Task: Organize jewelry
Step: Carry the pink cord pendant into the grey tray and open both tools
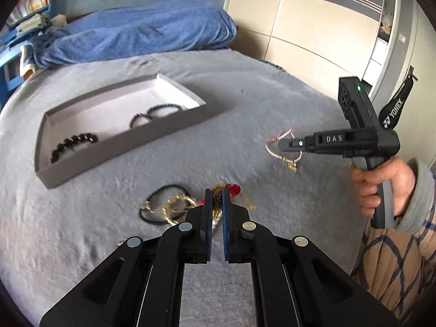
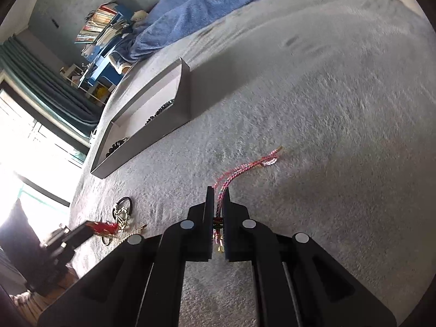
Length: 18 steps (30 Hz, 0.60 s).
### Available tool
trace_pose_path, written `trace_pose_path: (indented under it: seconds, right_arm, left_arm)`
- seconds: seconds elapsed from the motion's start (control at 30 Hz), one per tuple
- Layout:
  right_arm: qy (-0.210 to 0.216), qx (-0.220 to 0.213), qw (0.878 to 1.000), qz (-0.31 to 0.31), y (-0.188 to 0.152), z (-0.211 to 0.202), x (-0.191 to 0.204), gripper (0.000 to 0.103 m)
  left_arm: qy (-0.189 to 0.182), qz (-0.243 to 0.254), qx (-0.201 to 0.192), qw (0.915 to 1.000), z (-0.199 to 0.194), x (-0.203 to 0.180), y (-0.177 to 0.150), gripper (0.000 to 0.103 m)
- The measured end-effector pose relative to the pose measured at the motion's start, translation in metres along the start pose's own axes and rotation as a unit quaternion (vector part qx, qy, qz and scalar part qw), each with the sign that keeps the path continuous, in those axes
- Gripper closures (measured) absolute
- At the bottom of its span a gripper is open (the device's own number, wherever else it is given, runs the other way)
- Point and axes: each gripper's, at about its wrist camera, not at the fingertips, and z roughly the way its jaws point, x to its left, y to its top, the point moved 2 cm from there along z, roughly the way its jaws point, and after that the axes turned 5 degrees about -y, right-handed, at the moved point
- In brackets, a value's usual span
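The right tongs pinch the pink cord bracelet, part of it lying on the bed. The left tongs pinch a gold chain. Both should lift slowly, then go over the gray tray.

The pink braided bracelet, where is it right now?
The pink braided bracelet is pinched in the right gripper, its loose end trailing on the grey blanket, right of the grey tray.

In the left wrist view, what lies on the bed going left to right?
Grey box → black hair tie → gold chain with red bead in the left gripper → pink cord bracelet → right gripper.
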Motion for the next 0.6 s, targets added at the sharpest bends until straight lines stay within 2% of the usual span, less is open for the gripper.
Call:
trace_pose_path:
  seconds: [0.23,0.6]
  right_arm:
    - [-0.030,-0.046,0.997,-0.048,0.002,-0.009,0.016,0.098]
    - [-0.067,-0.070,0.986,-0.137,-0.015,-0.003,0.059,0.098]
  left_arm:
    - [0.022,-0.004,-0.020,0.9996,-0.022,0.018,0.009,0.096]
    - [0.055,-0.049,-0.028,0.9969,-0.040,0.065,0.003,0.096]
